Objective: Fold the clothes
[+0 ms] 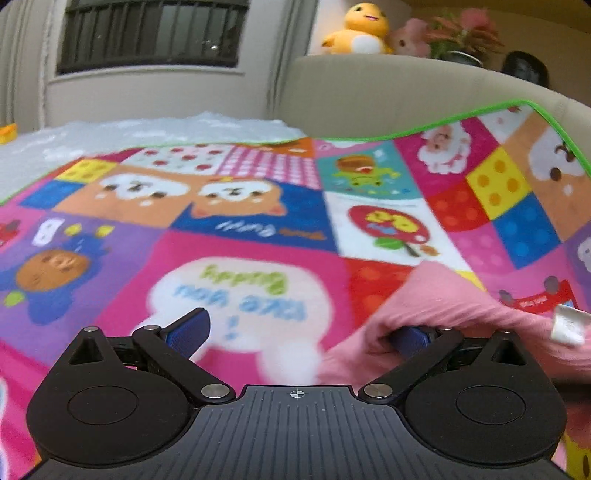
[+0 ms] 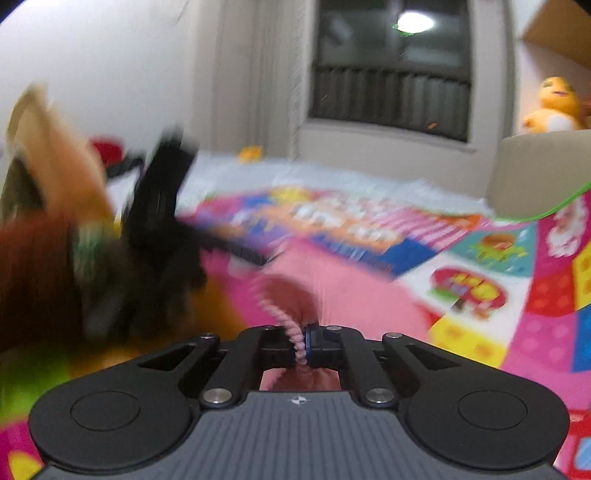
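While left gripper (image 1: 299,332) gapes wide, right gripper (image 2: 301,345) pinches pink garment (image 2: 354,291).

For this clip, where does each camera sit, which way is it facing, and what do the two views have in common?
Left wrist: on the left tool, facing across the patchwork blanket toward the window; jaws open, one finger under the pink garment.
Right wrist: on the right tool, facing the same window; jaws shut on the garment's ribbed edge; the blurred other tool and a sleeve show at its left.
Shared: blanket, pink garment, window, yellow plush.
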Demonstrator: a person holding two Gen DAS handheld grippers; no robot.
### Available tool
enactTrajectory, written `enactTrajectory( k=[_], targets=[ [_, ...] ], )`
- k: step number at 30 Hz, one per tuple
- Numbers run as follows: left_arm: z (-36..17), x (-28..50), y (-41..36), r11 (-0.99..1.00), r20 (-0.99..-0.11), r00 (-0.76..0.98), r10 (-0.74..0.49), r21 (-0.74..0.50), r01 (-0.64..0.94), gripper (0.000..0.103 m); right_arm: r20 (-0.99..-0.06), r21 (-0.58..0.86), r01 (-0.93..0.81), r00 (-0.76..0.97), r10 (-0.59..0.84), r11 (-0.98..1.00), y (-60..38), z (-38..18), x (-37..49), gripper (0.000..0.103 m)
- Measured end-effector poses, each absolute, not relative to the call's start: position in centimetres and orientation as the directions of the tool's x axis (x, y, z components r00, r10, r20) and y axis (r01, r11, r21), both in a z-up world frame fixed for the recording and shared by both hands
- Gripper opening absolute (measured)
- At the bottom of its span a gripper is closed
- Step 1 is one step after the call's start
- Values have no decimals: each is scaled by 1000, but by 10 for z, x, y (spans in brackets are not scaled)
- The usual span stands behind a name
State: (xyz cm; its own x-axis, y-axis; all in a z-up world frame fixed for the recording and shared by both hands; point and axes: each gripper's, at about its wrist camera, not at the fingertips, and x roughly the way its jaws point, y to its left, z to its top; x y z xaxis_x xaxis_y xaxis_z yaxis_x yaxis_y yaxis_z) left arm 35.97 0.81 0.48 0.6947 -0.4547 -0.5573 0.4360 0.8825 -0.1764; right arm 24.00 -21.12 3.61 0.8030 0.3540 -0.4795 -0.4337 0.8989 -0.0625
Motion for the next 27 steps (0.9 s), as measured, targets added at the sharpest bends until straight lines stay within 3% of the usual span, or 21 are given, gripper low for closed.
enactTrajectory(
  k=[6, 8, 13, 15, 17, 20, 27],
  targets=[
    [1, 339, 55, 891, -617, 665, -421, -143, 431, 103, -534, -182, -496, 775, 338, 849, -181, 8, 237, 7],
    [7, 331, 77, 897, -605, 671, -429, -201, 393, 103, -530, -246, -494, 789, 311, 834, -174, 7, 231, 7],
    [43, 312, 90, 786, -452, 655, -606, -466, 406, 103, -556, -239, -585, 737, 385, 775, -173, 12, 207, 36],
    [55, 308, 68, 739, -406, 629, -663, -492, 461, 103, -563, -214, -608, 717, 412, 765, -179, 17, 198, 38],
    [62, 306, 40, 703, -384, 596, -705, -492, 514, 103, -548, -191, -601, 721, 424, 776, -191, 27, 189, 47],
    [51, 303, 3, 721, -441, 571, -692, -443, 532, 103, -504, -132, -535, 762, 408, 835, -222, 50, 185, 60],
    [-8, 293, -10, 779, -602, 498, -624, -433, 453, 99, -447, 59, -300, 845, 294, 952, -300, 70, 229, 57]
  ],
)
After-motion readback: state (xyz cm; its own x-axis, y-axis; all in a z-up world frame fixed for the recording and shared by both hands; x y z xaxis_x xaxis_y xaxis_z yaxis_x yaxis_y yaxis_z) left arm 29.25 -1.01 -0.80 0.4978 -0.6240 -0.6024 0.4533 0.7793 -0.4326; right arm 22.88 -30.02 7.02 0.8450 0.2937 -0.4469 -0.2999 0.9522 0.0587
